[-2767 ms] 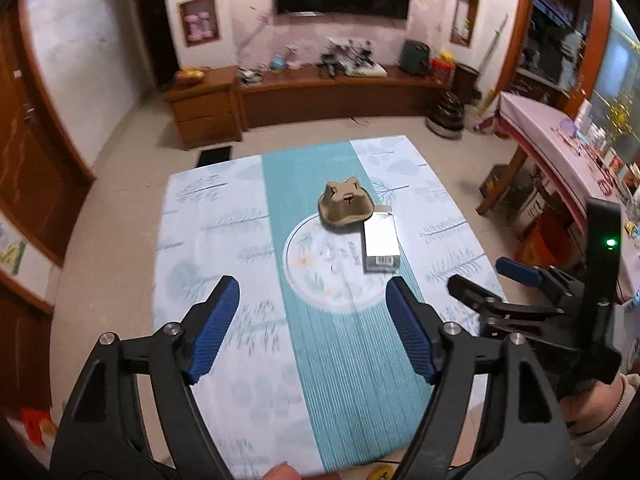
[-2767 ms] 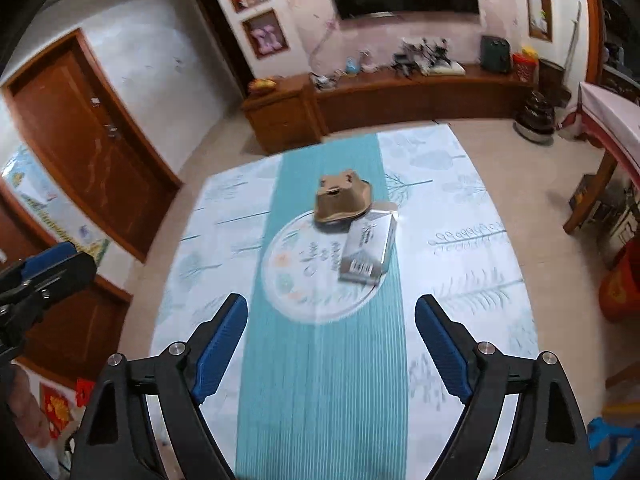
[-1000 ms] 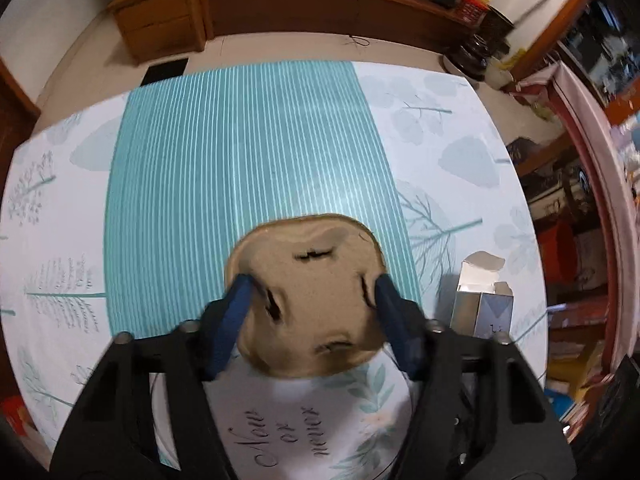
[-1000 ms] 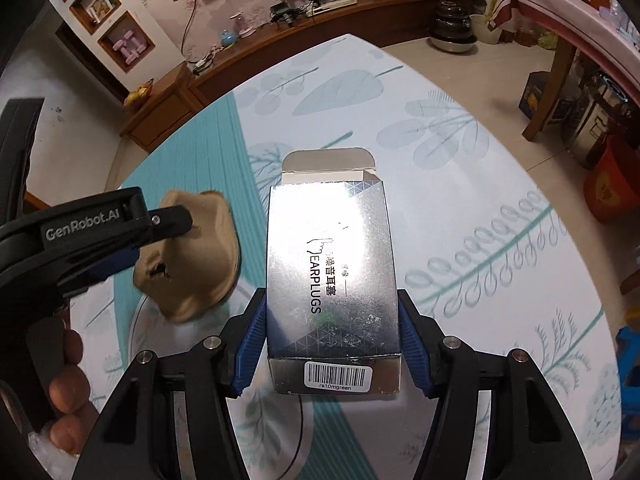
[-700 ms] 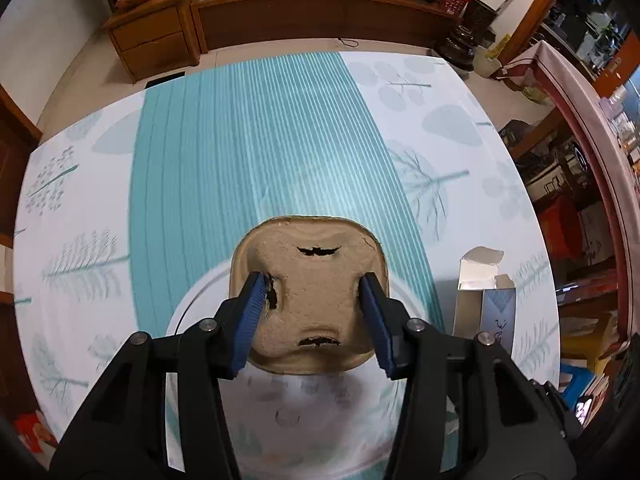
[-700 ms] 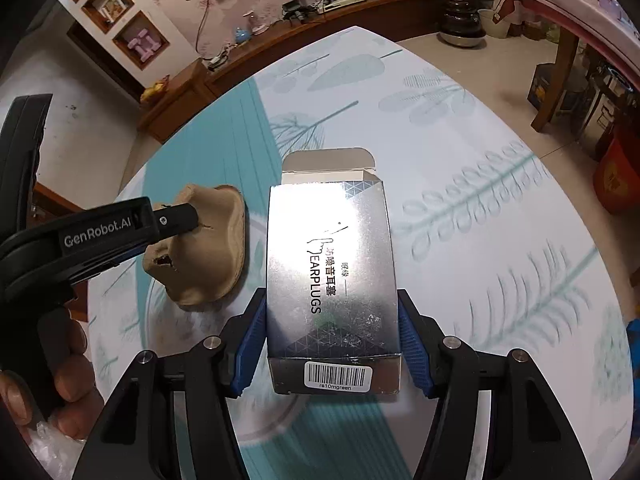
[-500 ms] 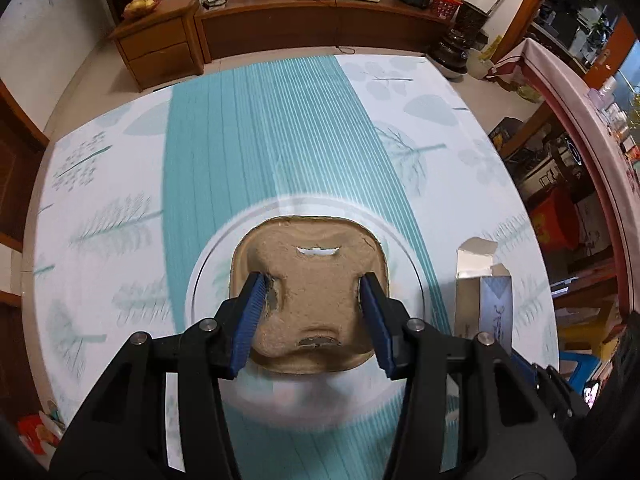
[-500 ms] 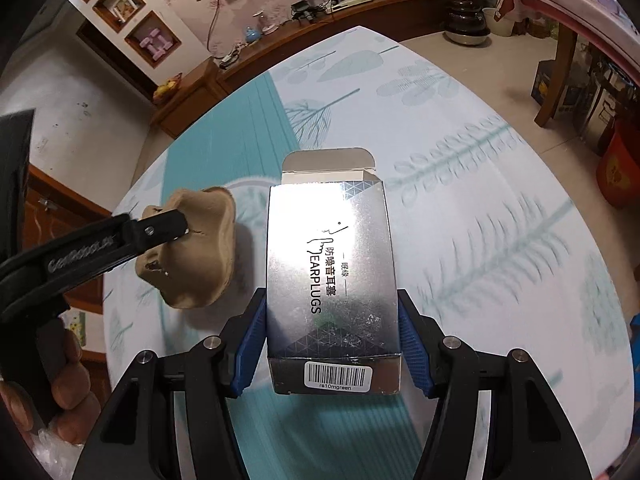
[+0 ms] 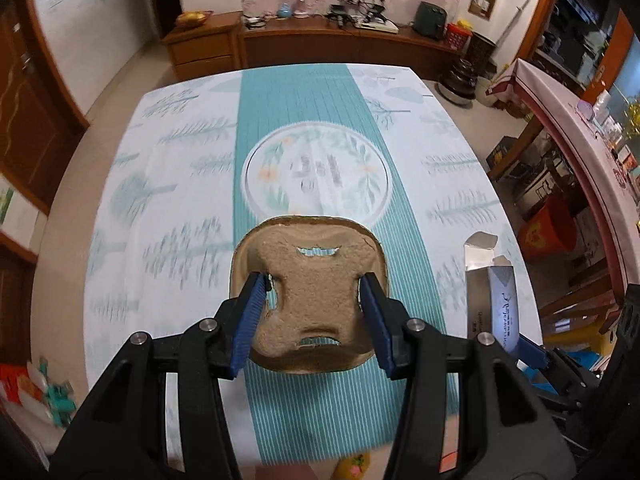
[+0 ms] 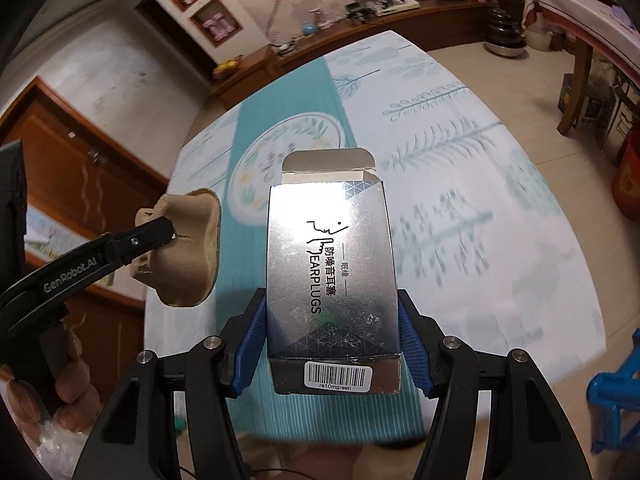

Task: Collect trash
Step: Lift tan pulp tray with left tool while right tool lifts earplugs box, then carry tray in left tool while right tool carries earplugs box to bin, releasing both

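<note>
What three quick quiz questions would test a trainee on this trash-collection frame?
1. True or false: the left gripper is shut on the pulp cup carrier.
2. Which word is printed on the silver box in the right gripper?
3. Is the box's top flap open or closed?

Key: 1 true. 2 EARPLUGS. 3 open.
</note>
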A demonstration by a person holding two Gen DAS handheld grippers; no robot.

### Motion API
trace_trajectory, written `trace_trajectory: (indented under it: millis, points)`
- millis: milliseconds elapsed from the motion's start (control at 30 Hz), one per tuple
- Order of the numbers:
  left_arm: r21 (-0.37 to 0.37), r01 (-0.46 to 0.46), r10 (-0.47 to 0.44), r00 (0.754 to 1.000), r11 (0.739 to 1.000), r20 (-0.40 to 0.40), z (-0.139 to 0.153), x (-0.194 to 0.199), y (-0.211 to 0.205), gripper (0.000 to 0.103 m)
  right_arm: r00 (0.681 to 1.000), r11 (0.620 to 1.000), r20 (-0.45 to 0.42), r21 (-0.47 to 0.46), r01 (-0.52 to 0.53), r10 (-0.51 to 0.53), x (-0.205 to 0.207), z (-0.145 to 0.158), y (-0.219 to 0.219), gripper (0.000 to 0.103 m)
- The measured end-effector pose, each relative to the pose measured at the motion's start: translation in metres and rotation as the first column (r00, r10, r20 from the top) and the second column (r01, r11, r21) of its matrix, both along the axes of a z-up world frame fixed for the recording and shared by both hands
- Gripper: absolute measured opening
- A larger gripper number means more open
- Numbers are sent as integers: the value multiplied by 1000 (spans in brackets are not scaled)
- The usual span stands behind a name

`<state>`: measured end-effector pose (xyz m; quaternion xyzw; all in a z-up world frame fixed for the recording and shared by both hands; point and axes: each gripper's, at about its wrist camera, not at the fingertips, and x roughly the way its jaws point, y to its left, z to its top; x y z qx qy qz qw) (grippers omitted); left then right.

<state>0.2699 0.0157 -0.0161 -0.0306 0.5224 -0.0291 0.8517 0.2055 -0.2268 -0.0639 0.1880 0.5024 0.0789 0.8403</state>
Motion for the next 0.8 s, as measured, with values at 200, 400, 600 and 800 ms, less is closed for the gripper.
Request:
trace_trajectory:
  millis: [200, 400, 600, 800]
  points:
    - [28, -43, 42, 999, 999, 29, 26, -100, -20, 46, 996, 996, 23, 23, -83, 82, -85, 15, -12, 61]
    - [53, -64, 61, 997, 997, 49, 50, -183, -33, 46, 989, 989, 40, 36, -146, 145, -146, 29, -20, 61]
    - [98, -40, 38, 999, 994, 23, 60, -239, -40, 46, 983, 981, 30, 64, -184, 183, -190, 36, -19, 61]
    - [100, -9, 12, 999, 995, -33, 47, -263, -41, 46, 982, 980, -14, 75, -186, 188, -211, 25, -8, 61]
